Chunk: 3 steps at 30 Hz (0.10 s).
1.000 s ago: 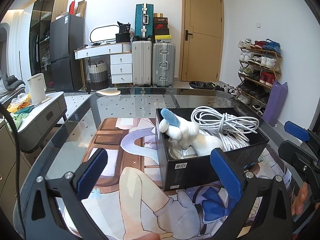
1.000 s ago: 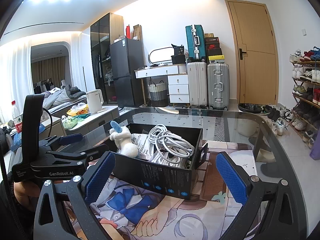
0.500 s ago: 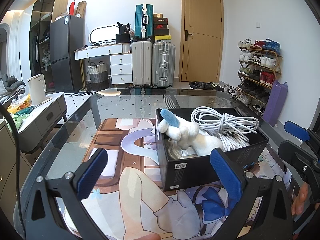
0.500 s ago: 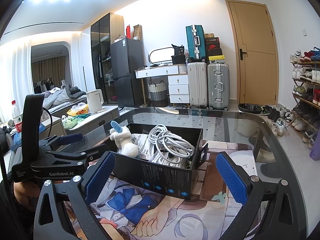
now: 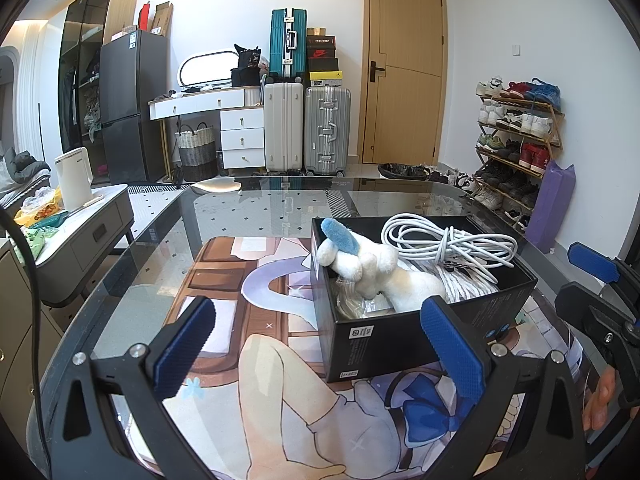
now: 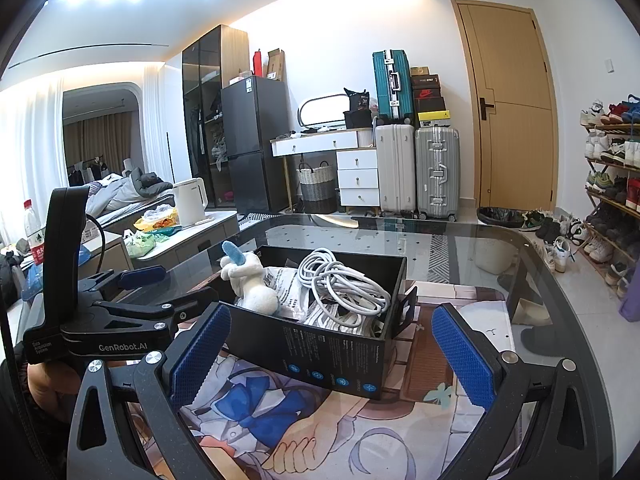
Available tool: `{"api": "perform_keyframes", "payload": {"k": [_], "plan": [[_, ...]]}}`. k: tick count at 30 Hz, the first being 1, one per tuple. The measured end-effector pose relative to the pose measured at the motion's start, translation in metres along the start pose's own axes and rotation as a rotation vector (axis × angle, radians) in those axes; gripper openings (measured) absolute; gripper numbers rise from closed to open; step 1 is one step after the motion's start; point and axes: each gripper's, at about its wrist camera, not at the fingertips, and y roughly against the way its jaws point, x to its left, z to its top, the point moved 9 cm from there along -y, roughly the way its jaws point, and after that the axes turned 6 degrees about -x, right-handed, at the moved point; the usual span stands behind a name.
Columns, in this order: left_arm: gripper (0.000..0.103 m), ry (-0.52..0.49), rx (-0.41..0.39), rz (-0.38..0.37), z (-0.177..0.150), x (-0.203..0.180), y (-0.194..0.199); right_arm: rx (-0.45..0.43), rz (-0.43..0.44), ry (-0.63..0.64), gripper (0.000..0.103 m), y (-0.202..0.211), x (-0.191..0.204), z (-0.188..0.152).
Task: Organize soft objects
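Observation:
A black cardboard box stands on a printed mat on the glass table. Inside lie a white plush toy with a blue ear, a coil of white cable and a plastic packet. My left gripper is open and empty, held just in front of the box; it also shows in the right wrist view. My right gripper is open and empty, facing the box's long side; it also shows at the right edge of the left wrist view.
The printed mat covers the near part of the glass table. A side cabinet with a white kettle stands left of the table. Suitcases, a dresser, a door and a shoe rack line the far walls.

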Motion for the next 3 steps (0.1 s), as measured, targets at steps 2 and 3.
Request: {"api": "perform_keyframes", "payload": {"k": [2,3], "plan": [[0.103,0.001,-0.001,0.001,0.0007,0.0005,-0.0002,-0.001,-0.001,0.000,0.102,0.0000,0.0002,0.0000],[0.103,0.002,-0.001,0.002,0.0013,0.0009,-0.0006,-0.001,-0.001,0.000,0.102,0.0007,-0.0003,-0.0001]]}}
